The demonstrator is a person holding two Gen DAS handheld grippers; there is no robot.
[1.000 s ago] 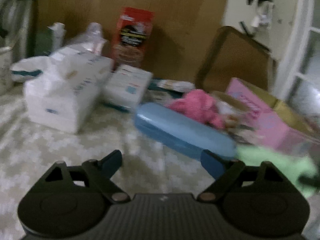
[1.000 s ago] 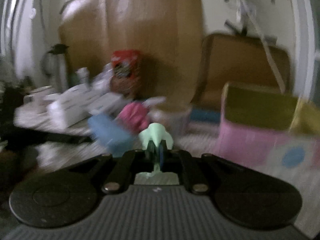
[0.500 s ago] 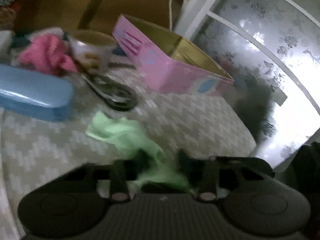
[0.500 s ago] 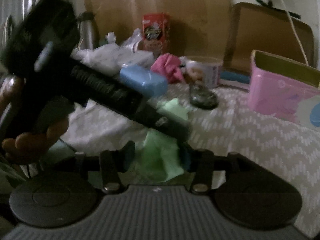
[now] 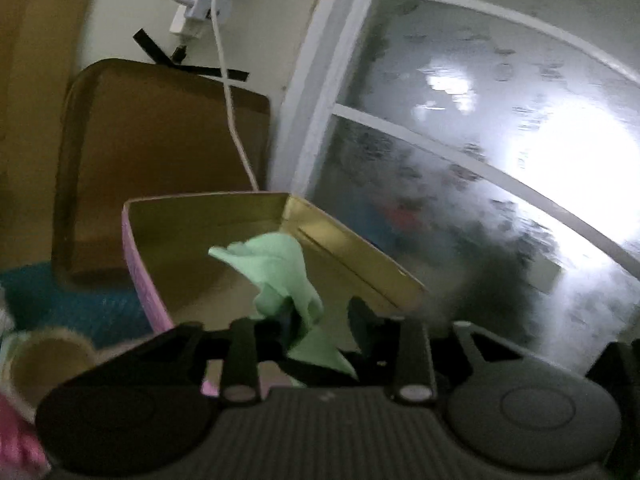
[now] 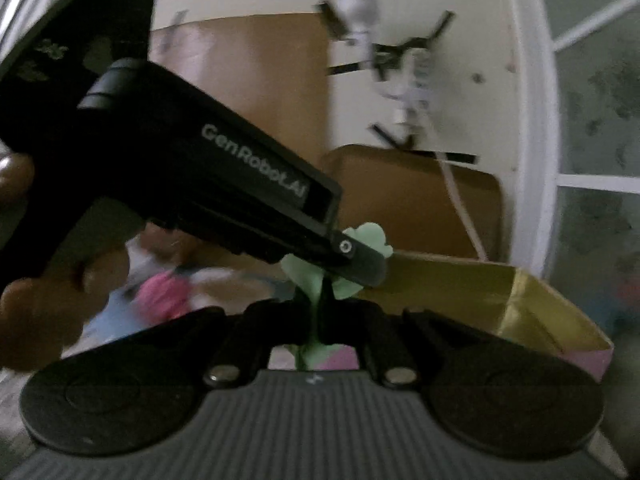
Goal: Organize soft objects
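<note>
1. Dim room: frosted glass door [image 5: 480,128] to the right of both tongs, brown board [image 5: 160,168] against the wall behind; frames blurred.
2. Open pink box [image 5: 146,280] with gold inner walls sits just ahead of both tongs.
3. Green cloth [image 5: 280,272] hangs over the box mouth, held from two sides.
4. Left tongs [image 5: 316,324]: clamped on the cloth's near end; the jaws have just eased apart slightly, cloth pinched between them all the same.
5. Right tongs [image 6: 320,312]: together on a thin fold of the same cloth. The left unit's body crosses just in front of them.
6. Risk: one pair letting go late would drag the cloth over the rim rather than inside; the crowded tongs could also knock together.
7. Versus a second ago: left tongs were wide and empty, facing the blue case on the surface; the cloth was with the right tongs alone. Both views now face the box.
</note>
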